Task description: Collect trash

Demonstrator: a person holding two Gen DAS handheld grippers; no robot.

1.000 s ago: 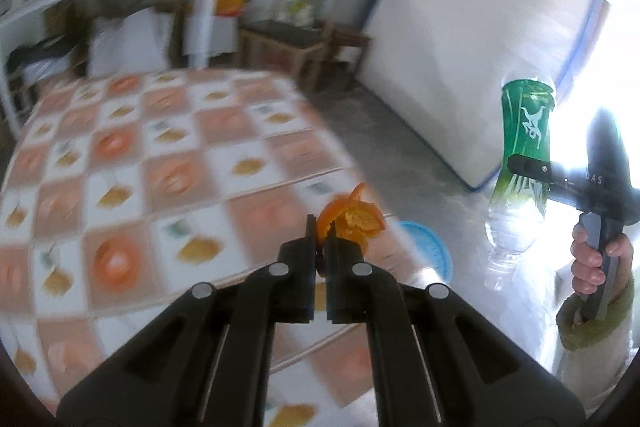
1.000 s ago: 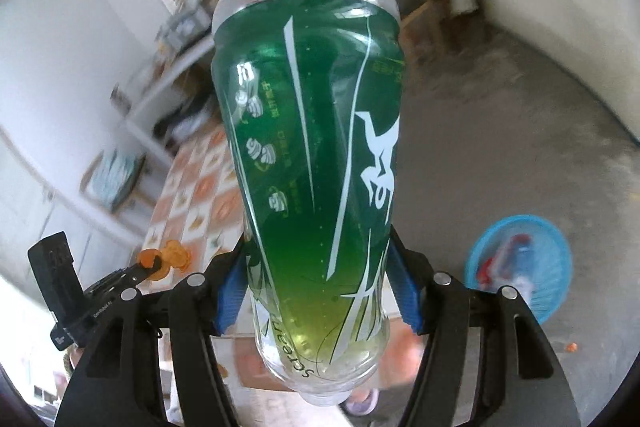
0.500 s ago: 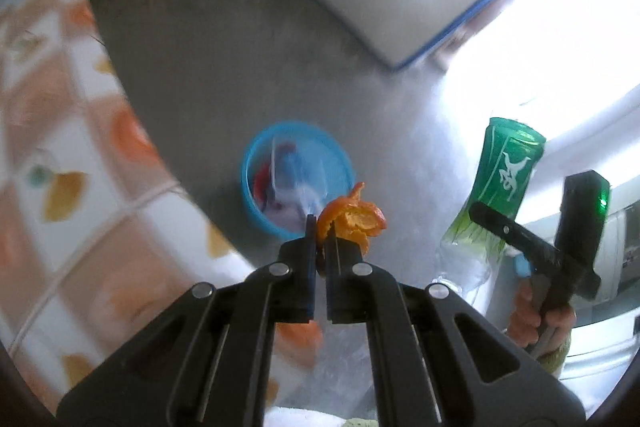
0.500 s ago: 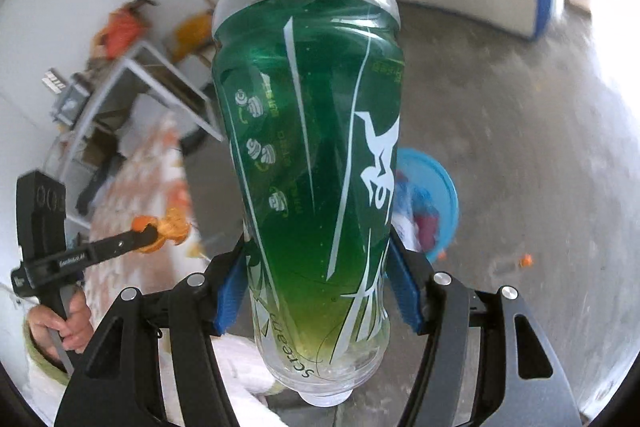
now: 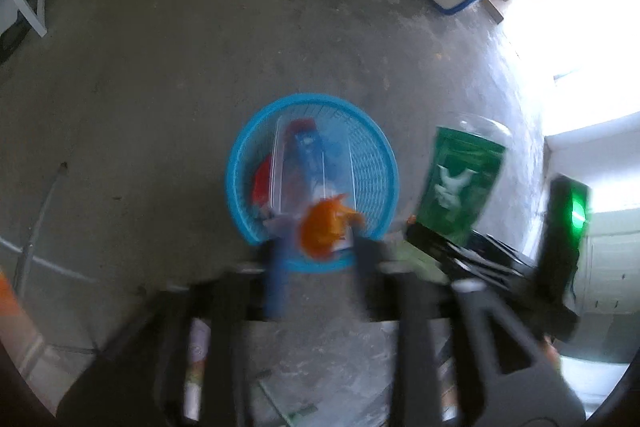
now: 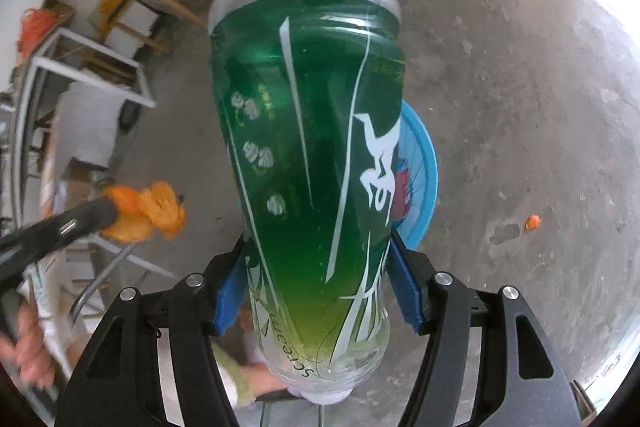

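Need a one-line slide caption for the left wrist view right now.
Left gripper open, orange peel over the blue basket; green bottle at right.

A round blue plastic mesh basket (image 5: pixel 374 163) sits on the grey concrete floor (image 5: pixel 160 75), wrappers inside. An orange peel (image 5: pixel 326 229) hangs above its near rim; a green-labelled clear plastic bottle (image 5: pixel 460 179) is held to its right.

Blurred left tool (image 5: pixel 318 255) seemingly spread, orange peel (image 5: pixel 325 231) over blue basket (image 5: pixel 376 163).
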